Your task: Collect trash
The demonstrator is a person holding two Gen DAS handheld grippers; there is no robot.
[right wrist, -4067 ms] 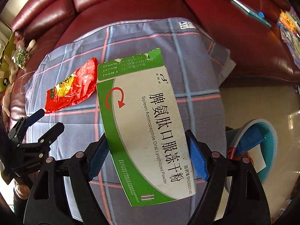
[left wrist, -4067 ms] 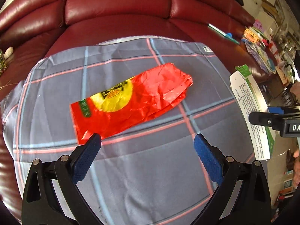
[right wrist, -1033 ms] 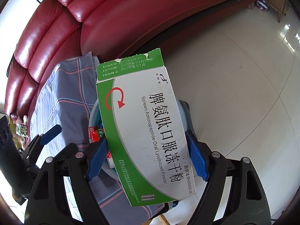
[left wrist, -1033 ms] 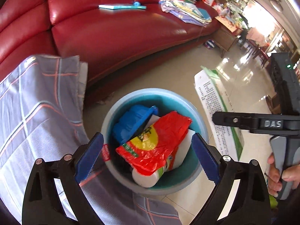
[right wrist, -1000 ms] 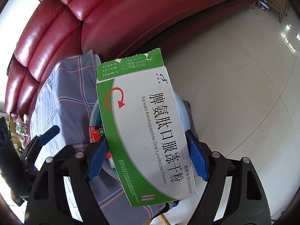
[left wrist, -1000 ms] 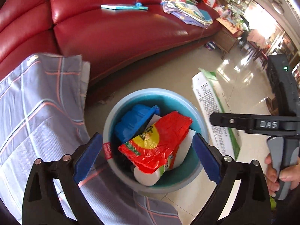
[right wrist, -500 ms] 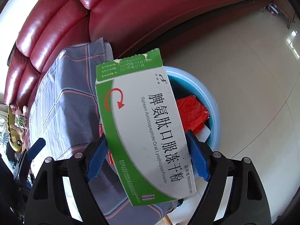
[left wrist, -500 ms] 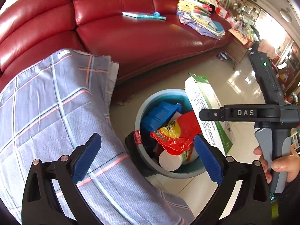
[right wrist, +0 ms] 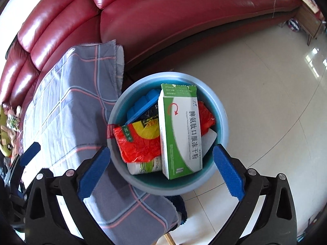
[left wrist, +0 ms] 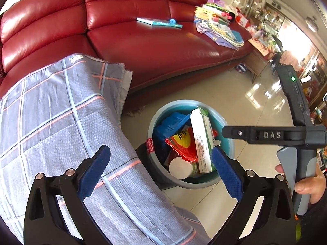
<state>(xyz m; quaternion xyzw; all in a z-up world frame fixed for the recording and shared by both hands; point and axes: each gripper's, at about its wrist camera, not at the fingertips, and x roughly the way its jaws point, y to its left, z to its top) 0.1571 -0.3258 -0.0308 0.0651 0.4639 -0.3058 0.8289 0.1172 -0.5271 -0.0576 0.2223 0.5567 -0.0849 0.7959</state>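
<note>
A blue round bin stands on the floor beside the cloth-covered table. In it lie a green and white medicine box, a red snack bag, a blue plastic piece and a white cup. My right gripper is open and empty just above the bin. My left gripper is open and empty, over the table edge with the bin ahead. The box and the bag show there too, and the right gripper's body is at the right of that view.
A grey plaid cloth covers the table at the left. A red leather sofa runs behind, with a book and a pile of papers on it. Tiled floor spreads to the right.
My right gripper has opened and the medicine box has dropped into the bin on top of the red bag. My left gripper has drawn back over the table.
</note>
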